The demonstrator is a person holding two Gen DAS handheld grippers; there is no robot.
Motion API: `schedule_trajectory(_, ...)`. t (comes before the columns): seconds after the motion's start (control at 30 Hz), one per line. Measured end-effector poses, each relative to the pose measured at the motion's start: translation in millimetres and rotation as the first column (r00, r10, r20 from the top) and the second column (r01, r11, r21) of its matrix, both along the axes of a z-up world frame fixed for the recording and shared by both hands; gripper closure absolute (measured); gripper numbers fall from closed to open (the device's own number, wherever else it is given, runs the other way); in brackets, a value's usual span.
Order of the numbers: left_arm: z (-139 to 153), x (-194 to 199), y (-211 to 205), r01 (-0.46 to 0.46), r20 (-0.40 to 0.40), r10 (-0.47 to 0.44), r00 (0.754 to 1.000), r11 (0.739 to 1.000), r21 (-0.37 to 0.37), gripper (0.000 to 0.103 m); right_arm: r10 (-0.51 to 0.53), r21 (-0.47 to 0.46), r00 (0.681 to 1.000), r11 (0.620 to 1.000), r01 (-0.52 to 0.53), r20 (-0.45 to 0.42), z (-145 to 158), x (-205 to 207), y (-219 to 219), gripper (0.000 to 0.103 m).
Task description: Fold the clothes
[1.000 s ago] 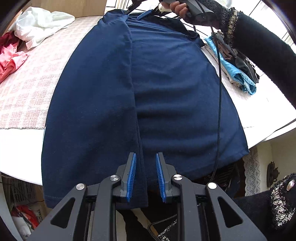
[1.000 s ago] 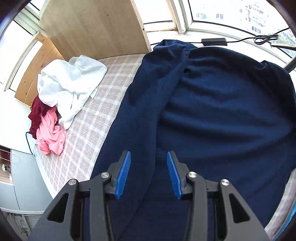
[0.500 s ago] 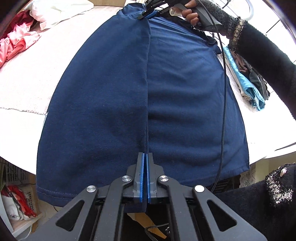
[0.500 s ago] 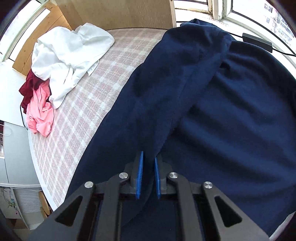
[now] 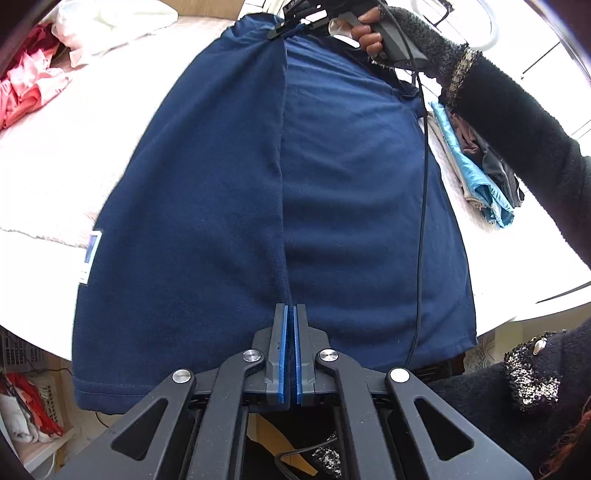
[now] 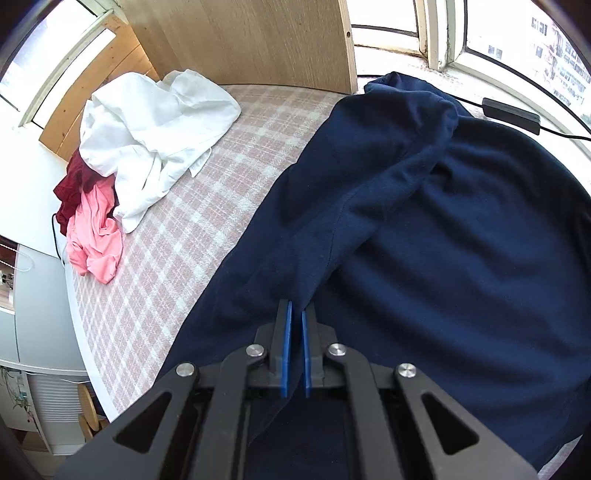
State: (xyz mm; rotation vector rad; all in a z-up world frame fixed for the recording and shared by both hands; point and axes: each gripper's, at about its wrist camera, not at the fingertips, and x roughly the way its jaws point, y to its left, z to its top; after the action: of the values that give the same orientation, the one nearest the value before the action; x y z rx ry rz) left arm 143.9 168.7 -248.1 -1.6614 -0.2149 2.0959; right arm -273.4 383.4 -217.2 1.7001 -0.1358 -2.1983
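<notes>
My left gripper (image 5: 290, 314) sits near, low centre, pads pressed together w/ navy shirt (image 5: 221, 206) edge pinched. Right gripper (image 6: 296, 317) far end, pads nearly closed on same folded edge. My right hand (image 5: 373, 33) wraps its handle; dark-sleeved forearm runs back along right side.

The navy shirt (image 5: 229, 206) is soft matt knit cloth, faintly fuzzy, with a stitched hem at lower left. The left gripper (image 5: 290, 314) has matt black plastic arms, shiny metal rivets and ribbed blue pads (image 5: 283, 350), probably rubber. At the upper left of the right wrist view, the tablecloth (image 6: 184, 240) is coarse woven check fabric, and the wooden board (image 6: 258, 40) looks smooth, pale and matt.
</notes>
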Motion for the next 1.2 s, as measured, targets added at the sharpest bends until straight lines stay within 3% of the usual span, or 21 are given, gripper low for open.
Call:
schedule_trajectory(0.07,-0.3,3.1,-4.5,-0.006,0.022,0.006,1.0,1.0,-0.017,0.098,0.001,0.001,1.0,1.0,-0.001,0.024,-8.6,2.5,-0.8,0.098)
schedule_trajectory(0.17,25.1,19.2,-40.2,-0.075,-0.001,0.075,0.997,0.997,0.02,0.083,0.0,0.021,1.0,1.0,-0.001,0.031,-14.1,9.7,-1.7,0.096)
schedule_trajectory(0.23,40.3,32.8,-73.3,-0.145,-0.04,0.145,0.989,0.989,-0.008,0.068,-0.014,0.035,0.999,0.999,0.013,0.032,-10.1,16.5,1.4,0.088)
schedule_trajectory(0.4,35.3,44.9,-130.6,-0.239,-0.037,0.237,0.971,0.967,-0.09,0.068,-0.048,0.02,0.999,0.999,0.048,-0.016,20.2,58.7,10.8,0.082)
schedule_trajectory(0.53,26.6,36.1,-139.7,-0.19,-0.045,0.187,0.981,0.979,-0.078,0.068,0.036,-0.11,0.998,0.993,-0.031,0.043,29.5,134.8,-11.5,0.081)
schedule_trajectory(0.67,16.4,33.4,-130.2,-0.076,-0.045,0.073,0.996,0.995,-0.07,0.068,0.138,-0.207,0.984,0.972,-0.112,0.116,23.3,220.5,-48.6,0.08)
schedule_trajectory(0.8,15.7,39.1,-122.7,0.05,-0.08,-0.057,0.995,0.995,-0.09,0.068,0.167,-0.255,0.965,0.96,-0.112,0.202,-8.5,312.1,-87.3,0.08)
schedule_trajectory(0.9,16.3,44.1,-122.7,0.127,-0.107,-0.14,0.984,0.985,-0.119,0.068,0.123,-0.211,0.965,0.975,-0.074,0.23,-26.4,364.0,-107.5,0.08)
schedule_trajectory(1.0,14.1,46.6,-120.8,0.192,-0.133,-0.211,0.968,0.971,-0.141,0.067,0.045,-0.198,0.966,0.98,0.006,0.255,-35.9,384.8,-115.9,0.08)
schedule_trajectory(1.2,9.7,42.9,-112.8,0.254,-0.193,-0.283,0.939,0.953,-0.164,0.07,-0.039,-0.159,0.974,0.984,0.076,0.221,-32.6,399.3,-124.1,0.08)
